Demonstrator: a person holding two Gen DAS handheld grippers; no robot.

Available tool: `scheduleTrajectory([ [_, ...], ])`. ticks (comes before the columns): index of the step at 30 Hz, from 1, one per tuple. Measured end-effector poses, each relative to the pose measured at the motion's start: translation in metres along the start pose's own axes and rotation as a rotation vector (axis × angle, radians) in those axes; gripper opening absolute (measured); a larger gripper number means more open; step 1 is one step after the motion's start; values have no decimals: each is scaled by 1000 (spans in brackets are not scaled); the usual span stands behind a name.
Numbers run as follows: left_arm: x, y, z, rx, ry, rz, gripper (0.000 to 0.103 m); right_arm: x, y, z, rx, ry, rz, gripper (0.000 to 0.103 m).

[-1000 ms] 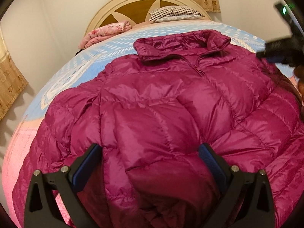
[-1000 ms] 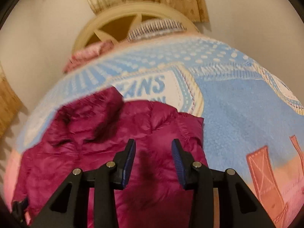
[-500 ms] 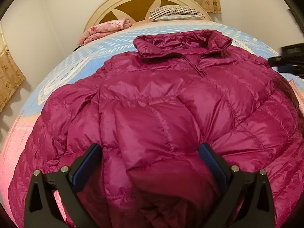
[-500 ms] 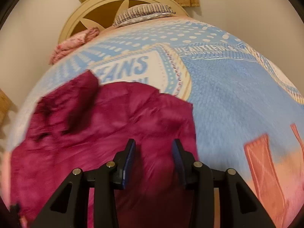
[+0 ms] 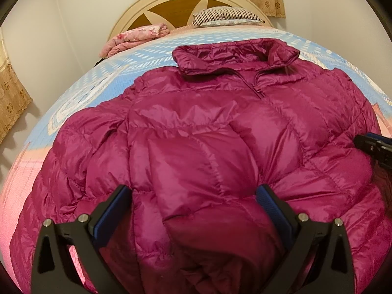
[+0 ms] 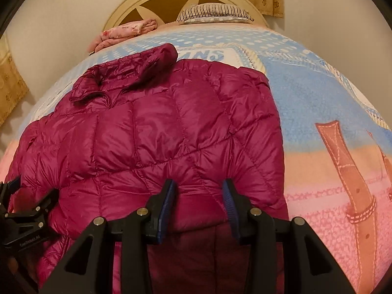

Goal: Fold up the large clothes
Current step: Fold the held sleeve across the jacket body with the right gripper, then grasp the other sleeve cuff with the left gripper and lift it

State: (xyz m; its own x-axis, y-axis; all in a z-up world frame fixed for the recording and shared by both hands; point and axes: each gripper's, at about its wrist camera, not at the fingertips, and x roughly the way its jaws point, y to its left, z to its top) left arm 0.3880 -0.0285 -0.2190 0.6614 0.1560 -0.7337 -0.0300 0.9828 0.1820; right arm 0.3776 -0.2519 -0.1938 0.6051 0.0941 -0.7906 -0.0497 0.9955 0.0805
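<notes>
- The magenta down jacket [image 5: 196, 134] is lying front-up on the bed [image 6: 318, 93], collar [image 5: 232, 56] pointing toward the headboard [image 5: 186, 2].
- Sleeves appear already tucked in; the hem-to-collar fold is judged not yet done.
- The left tool [image 5: 196, 203] is bracketing a thick bunch of hem; whether its pads are pressing cannot be told.
- The right tool [image 6: 199, 196] is straddling puffed hem fabric, jaws part-way apart; a firm grip is unconfirmed.
- The near hem is being cut off by both frames; sleeve positions are hidden under the body panels.
</notes>
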Motion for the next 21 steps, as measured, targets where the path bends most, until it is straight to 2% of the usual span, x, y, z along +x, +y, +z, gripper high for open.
scheduleTrajectory([
  [5, 0, 4, 0, -11, 12, -26, 103, 0, -2, -4, 20, -26, 5, 42],
  [8, -9, 21, 0, -58, 16, -91, 103, 1, -2, -3, 21, -30, 4, 42],
  [11, -27, 40, -4, -109, 5, -101, 103, 0, -1, -4, 20, -33, 2, 42],
  [14, -61, 67, -17, -120, -50, -42, 103, 1, 1, -4, 6, -32, -15, 43],
  [18, -103, 117, -47, -132, -108, 72, 103, 1, 3, -4, 3, -35, -20, 43],
  [21, -125, 177, -84, -192, -99, 196, 103, 0, 2, -4, 6, -37, -14, 43],
])
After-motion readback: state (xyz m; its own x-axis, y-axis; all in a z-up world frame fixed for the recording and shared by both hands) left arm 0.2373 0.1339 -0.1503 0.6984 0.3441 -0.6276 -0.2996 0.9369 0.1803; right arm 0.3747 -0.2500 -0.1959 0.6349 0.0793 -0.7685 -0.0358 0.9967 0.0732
